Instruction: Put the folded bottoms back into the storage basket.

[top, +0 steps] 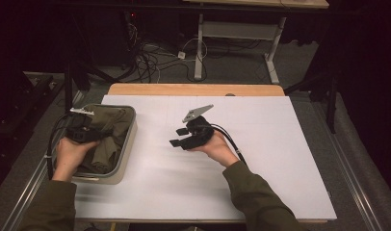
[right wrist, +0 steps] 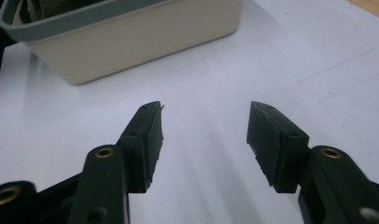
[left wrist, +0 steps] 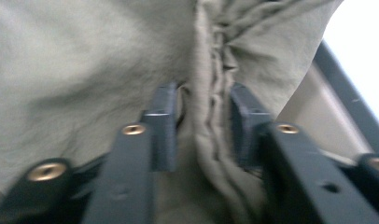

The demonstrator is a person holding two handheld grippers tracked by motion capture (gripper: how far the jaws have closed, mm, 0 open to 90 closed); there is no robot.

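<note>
White board (top: 261,159) covers the wooden table where I work two hand-held grippers, and most of it lies bare. At its left edge stands a beige bin (top: 127,144) with a grey rim, and the olive-green cloth (top: 109,132) sits bundled inside it, heaped against the walls and not spilling over the rim as far as I can see.

My left gripper (top: 85,134) reaches down into the bin. In the left gripper view a gathered, puckered ridge of the cloth (left wrist: 211,98) runs up between the two black pads (left wrist: 165,126), which stand a little off it on either side; the picture is blurred, but I read the jaws as parted rather than pinching, the fabric between them and not held.

My right gripper (top: 180,137) hangs over the middle of the board, well apart from the bin, its jaws spread and nothing between them. In the right gripper view the bin (right wrist: 131,42) sits beyond the open pads (right wrist: 148,140) on the white surface.

By my judgement the main work is done: the cloth is in the bin and both grippers have let go. What remains looks slight — lifting the left gripper clear of the bin, perhaps tucking any raised fold lower.
</note>
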